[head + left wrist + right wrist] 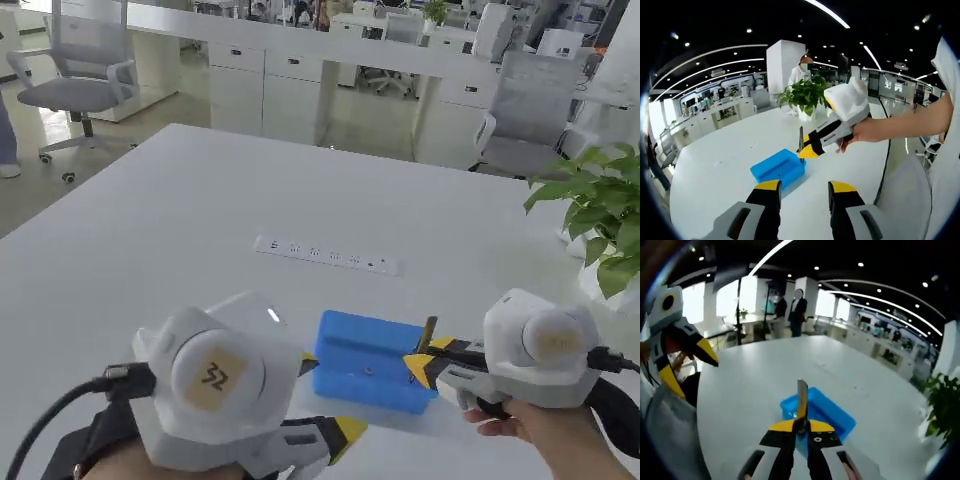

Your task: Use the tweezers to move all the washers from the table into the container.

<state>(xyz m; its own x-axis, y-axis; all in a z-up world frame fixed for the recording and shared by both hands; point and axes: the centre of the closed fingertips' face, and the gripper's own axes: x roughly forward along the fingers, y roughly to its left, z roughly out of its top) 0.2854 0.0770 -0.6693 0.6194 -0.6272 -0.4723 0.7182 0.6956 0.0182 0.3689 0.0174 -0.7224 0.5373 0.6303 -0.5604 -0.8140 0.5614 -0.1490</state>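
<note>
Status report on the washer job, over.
Left gripper open, empty. Right gripper shut on tweezers, at blue container. Power strip beyond, not in the way.

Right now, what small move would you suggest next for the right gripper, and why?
Probably tilt the right gripper so the tweezers point down into the blue container: it is shut on them, and they stick up at its edge.

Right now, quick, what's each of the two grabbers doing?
Left gripper: open, holding nothing.
Right gripper: shut on the thin metal tweezers, by the blue plastic container.
</note>
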